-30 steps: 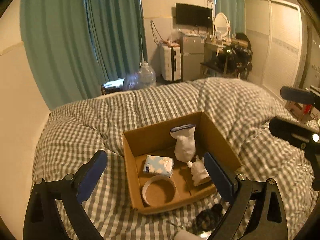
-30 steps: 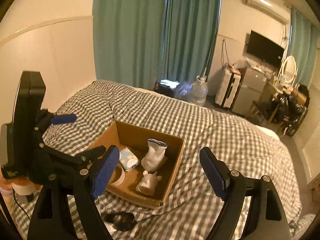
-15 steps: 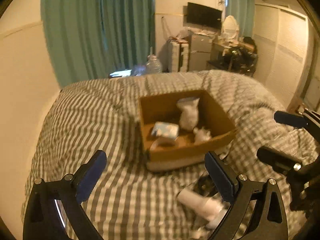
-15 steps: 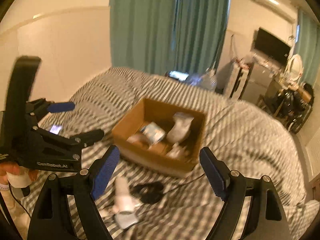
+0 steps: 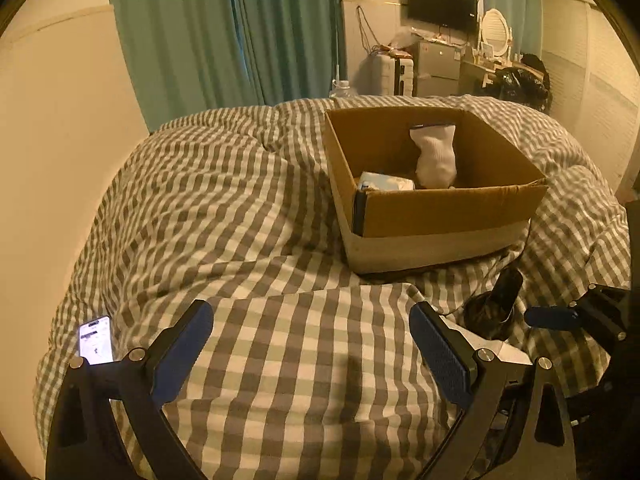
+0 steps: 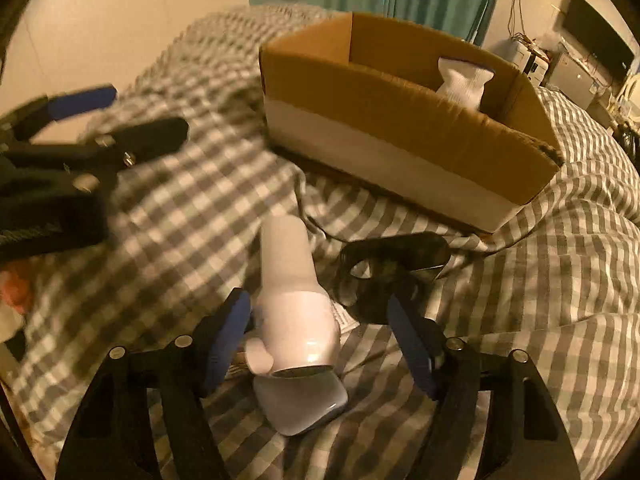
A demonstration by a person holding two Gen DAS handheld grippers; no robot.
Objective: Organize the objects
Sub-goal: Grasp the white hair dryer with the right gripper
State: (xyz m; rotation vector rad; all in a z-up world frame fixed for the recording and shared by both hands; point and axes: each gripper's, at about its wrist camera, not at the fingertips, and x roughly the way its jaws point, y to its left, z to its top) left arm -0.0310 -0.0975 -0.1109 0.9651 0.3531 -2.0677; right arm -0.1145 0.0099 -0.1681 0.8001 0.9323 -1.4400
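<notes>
A cardboard box (image 5: 448, 212) sits on the checked duvet and holds a white sock (image 5: 435, 157) and a tissue pack (image 5: 386, 182). The box also shows in the right wrist view (image 6: 384, 128). My right gripper (image 6: 320, 340) is open low over the bed, its fingers on either side of a white hair dryer (image 6: 292, 300) lying on the duvet. A black object with a cord (image 6: 388, 268) lies just right of the dryer; it also shows in the left wrist view (image 5: 496, 308). My left gripper (image 5: 312, 352) is open and empty above bare duvet.
A lit phone (image 5: 96, 340) lies on the bed at the near left. The left gripper shows at the left of the right wrist view (image 6: 80, 148). Teal curtains (image 5: 240, 32), a suitcase, fridge and TV stand beyond the bed.
Both grippers have pulled back from the box and dropped lower toward the bed. The right gripper has come down around the white hair dryer, which now lies between its open fingers.
</notes>
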